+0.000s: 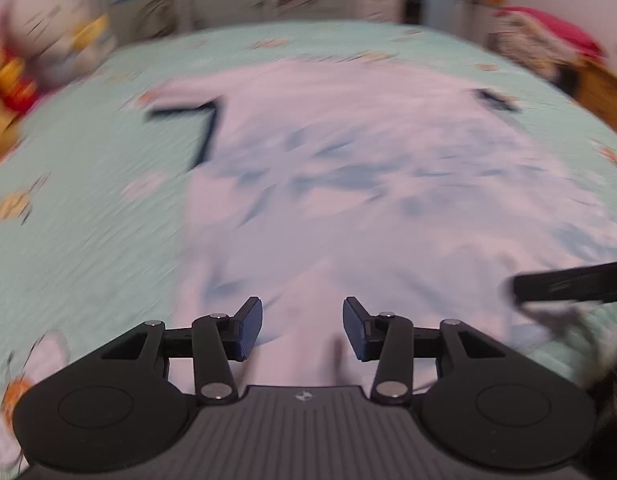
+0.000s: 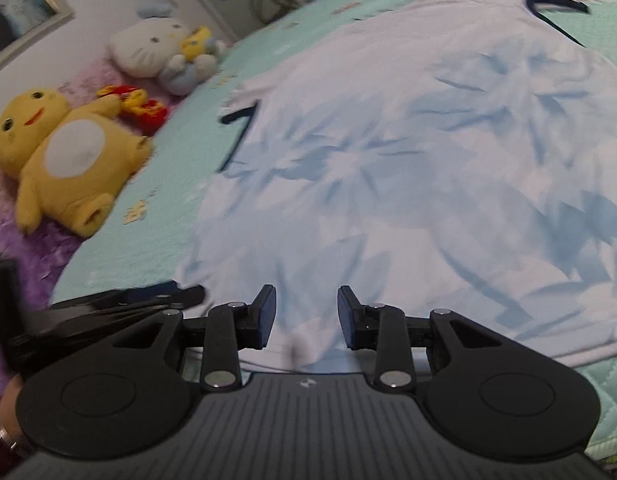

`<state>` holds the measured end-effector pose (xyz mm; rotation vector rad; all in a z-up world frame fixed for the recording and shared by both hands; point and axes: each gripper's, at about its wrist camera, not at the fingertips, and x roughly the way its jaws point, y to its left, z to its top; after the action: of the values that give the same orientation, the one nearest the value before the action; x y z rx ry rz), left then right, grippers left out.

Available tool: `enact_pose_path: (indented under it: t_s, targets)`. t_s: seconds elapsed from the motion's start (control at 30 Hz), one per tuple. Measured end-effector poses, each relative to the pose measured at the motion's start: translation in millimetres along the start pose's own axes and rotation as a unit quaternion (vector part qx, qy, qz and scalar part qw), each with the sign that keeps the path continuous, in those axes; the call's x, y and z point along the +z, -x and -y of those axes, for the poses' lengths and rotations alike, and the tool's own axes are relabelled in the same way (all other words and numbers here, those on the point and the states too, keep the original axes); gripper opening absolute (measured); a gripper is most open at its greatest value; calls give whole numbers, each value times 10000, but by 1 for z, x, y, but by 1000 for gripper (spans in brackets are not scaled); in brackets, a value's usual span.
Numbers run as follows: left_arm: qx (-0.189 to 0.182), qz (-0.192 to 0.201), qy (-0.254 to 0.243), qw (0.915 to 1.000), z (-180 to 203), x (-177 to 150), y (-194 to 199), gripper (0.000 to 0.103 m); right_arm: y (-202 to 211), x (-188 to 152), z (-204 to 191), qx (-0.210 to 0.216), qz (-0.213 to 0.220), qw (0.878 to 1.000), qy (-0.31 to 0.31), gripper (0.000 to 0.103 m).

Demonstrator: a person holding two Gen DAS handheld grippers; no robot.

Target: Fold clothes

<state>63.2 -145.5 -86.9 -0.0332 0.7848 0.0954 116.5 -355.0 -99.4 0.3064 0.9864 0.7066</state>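
Left gripper (image 1: 302,328): I see jaws apart, empty, over the hem.
Right gripper (image 2: 306,316): apart, empty.
Jersey (image 2: 388,180): flat on the quilt (image 2: 156,184).
Advice: pinch both hem corners evenly.

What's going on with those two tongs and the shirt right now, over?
Left tongs and right tongs both open, empty, over the hem. White and blue shirt spread flat on the green bedspread, unfolded. Plush toys off to the side, not in the way.
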Motion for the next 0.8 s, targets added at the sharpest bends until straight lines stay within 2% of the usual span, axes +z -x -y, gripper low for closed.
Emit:
enact_pose_path:
  t_s: [0.07, 0.17, 0.27, 0.37, 0.5, 0.6, 0.7, 0.8]
  targets:
    - [-241, -234, -9, 9994, 6, -3, -11, 49, -6, -8, 5, -74, -172, 9998, -96, 34]
    - [-329, -438, 69, 9985, 5, -13, -23, 50, 0, -13, 1, -43, -234, 9997, 85, 34]
    - [-373, -463, 23, 9982, 4, -12, -23, 50, 22, -3, 7, -98, 47, 9999, 107, 34]
    - [-413, -459, 59, 9981, 1, -14, -24, 51, 46, 13, 37, -307, 386, 9982, -331, 34]
    - [-349, -458, -36, 9983, 5, -14, -24, 52, 67, 16, 92, -982, 325, 9902, -942, 34]
    - [-365, -477, -1, 9982, 4, -13, -24, 53, 87, 14, 114, -1012, 422, 9869, -1182, 31]
    - [-354, -509, 2, 9981, 5, -12, -25, 54, 103, 27, 121, -1154, 836, 9840, -1073, 33]
    - [-288, -526, -88, 9982, 8, -11, -25, 55, 106, 50, 136, -1041, 1309, 9787, -1187, 33]
